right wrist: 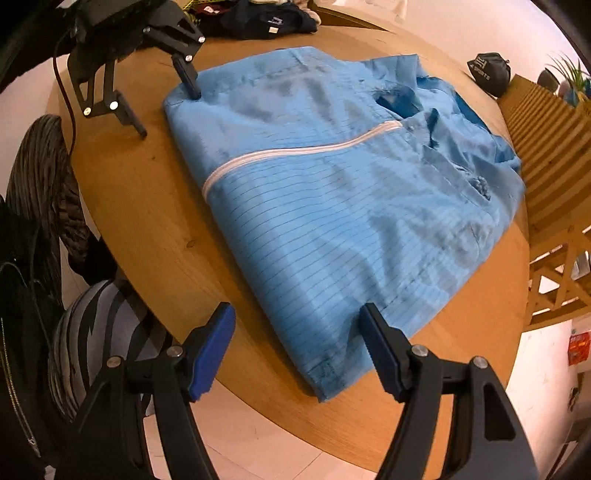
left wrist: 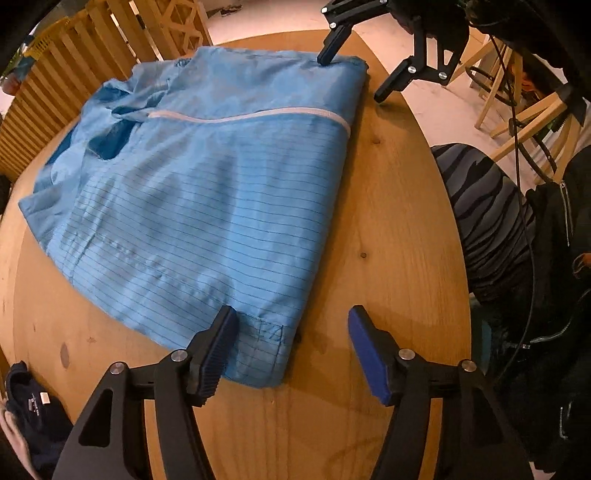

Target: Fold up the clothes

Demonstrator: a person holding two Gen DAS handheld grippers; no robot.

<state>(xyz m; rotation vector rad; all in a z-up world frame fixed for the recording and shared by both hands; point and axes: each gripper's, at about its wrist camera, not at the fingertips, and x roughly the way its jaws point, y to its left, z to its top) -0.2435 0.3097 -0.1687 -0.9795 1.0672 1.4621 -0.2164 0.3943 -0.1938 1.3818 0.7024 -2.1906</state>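
A light blue pinstriped jacket (left wrist: 207, 192) with a white zipper lies spread on the round wooden table (left wrist: 391, 229); it also shows in the right wrist view (right wrist: 332, 206). My left gripper (left wrist: 291, 347) is open at the jacket's near hem corner, one pad on the cloth, the other over bare wood. My right gripper (right wrist: 297, 350) is open at the other hem corner, one pad on the cloth. In the left wrist view the right gripper (left wrist: 351, 77) is at the far corner; in the right wrist view the left gripper (right wrist: 168, 110) is at the far corner.
Dark folded clothes (right wrist: 258, 18) lie at the far table edge, also seen by the left wrist (left wrist: 33, 413). A dark bag (right wrist: 489, 72) sits at the back right. Slatted wooden furniture (left wrist: 62, 85) stands beside the table. The person's striped trousers (left wrist: 484, 210) are at the table edge.
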